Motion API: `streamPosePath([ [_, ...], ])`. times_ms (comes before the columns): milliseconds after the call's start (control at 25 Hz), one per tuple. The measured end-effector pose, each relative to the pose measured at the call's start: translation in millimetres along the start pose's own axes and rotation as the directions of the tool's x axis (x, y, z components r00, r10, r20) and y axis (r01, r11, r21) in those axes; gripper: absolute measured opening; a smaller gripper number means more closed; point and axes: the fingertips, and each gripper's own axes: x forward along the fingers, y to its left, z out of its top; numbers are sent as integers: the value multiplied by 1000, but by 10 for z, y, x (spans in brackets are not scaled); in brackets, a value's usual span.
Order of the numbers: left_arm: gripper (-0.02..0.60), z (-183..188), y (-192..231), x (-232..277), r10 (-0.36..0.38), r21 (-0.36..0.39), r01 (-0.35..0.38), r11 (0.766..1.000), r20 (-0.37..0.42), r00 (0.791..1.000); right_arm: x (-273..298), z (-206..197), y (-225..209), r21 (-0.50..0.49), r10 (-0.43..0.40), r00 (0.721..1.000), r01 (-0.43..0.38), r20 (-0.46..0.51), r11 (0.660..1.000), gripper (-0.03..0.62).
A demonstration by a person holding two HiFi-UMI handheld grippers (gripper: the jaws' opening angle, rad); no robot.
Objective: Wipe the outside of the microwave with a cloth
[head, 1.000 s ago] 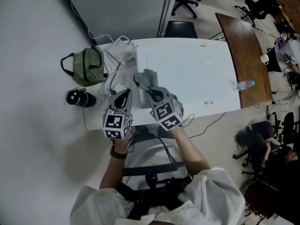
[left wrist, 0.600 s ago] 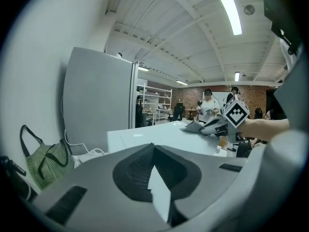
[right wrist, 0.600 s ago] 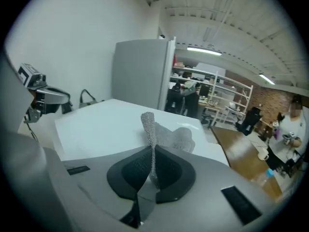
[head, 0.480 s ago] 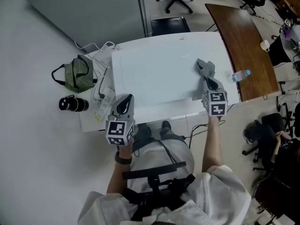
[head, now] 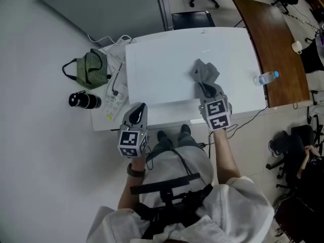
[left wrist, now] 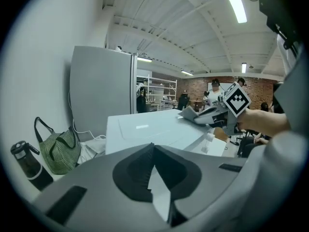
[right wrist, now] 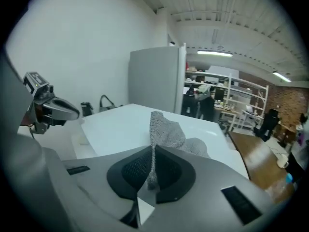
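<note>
My right gripper (head: 206,92) pinches one nubbly grey cloth (head: 205,74) atop one smooth white microwave (head: 162,70), mid-frame; my left gripper (head: 135,111) sits pressed together on nothing.

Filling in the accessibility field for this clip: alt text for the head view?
Seen from above, the right gripper holds a grey cloth on top of the white microwave; the left gripper is shut and empty off the front left corner. A striped green bag and black bottle sit further left.

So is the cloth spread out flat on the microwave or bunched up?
Bunched up: the cloth stands in crumpled folds from the right gripper, whose jaws pinch one edge, over the microwave top.
</note>
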Motion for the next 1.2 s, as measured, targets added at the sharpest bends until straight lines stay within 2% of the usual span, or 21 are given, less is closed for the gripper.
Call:
streamPosePath([
  [80, 23, 47, 125, -178, 12, 0, -12, 1000, 25, 1000, 173, 231, 695, -71, 99, 995, -98, 13, 993, 29],
  [160, 23, 41, 247, -377, 28, -8, -27, 1000, 44, 999, 303, 444, 1432, -137, 215, 976, -210, 22, 968, 29],
  [240, 23, -17, 370, -556, 47, -20, -46, 999, 53, 997, 377, 629, 2156, -197, 342, 939, -330, 31, 923, 29],
  [320, 23, -90, 492, -696, 69, -40, -67, 997, 53, 996, 384, 751, 2771, -243, 454, 890, -435, 29, 867, 29],
  [360, 23, -115, 546, -741, 77, -49, -74, 996, 53, 996, 377, 779, 2965, -264, 485, 874, -462, 22, 846, 29],
  [400, 23, -128, 591, -766, 80, -55, -77, 996, 56, 995, 376, 785, 3049, -285, 488, 873, -465, 12, 838, 29],
  [480, 23, -133, 633, -757, 66, -56, -62, 996, 63, 996, 385, 752, 2913, -302, 437, 899, -417, -1, 857, 29],
  [600, 23, -94, 558, -652, 12, -43, -9, 999, 69, 998, 320, 619, 2288, -256, 301, 954, -292, -5, 922, 29],
  [680, 23, -64, 440, -557, -31, -34, 33, 999, 72, 997, 180, 433, 1750, -190, 192, 981, -190, -12, 963, 29],
  [760, 23, -35, 300, -460, -81, -21, 83, 996, 72, 994, -62, 155, 1118, -77, 49, 999, -50, -21, 996, 29],
  [840, 23, 22, 185, -361, -131, -3, 131, 991, 77, 988, -388, -172, 418, 49, -128, 991, 130, -39, 990, 29],
  [920, 23, 74, 116, -298, -164, 9, 163, 987, 86, 983, -736, -532, -192, 148, -284, 956, 293, -79, 945, 29],
  [1000, 23, 96, 95, -276, -181, 18, 180, 983, 91, 979, -1002, -820, -559, 200, -373, 920, 391, -123, 898, 29],
  [1080, 23, 93, 104, -262, -188, 24, 186, 982, 90, 978, -1107, -980, -663, 213, -397, 905, 422, -152, 881, 29],
  [1120, 23, 88, 120, -258, -187, 23, 185, 982, 89, 978, -1086, -1005, -616, 213, -385, 910, 411, -157, 886, 29],
  [1200, 23, 81, 176, -272, -177, 16, 177, 984, 90, 980, -918, -956, -319, 201, -318, 936, 344, -150, 917, 29],
])
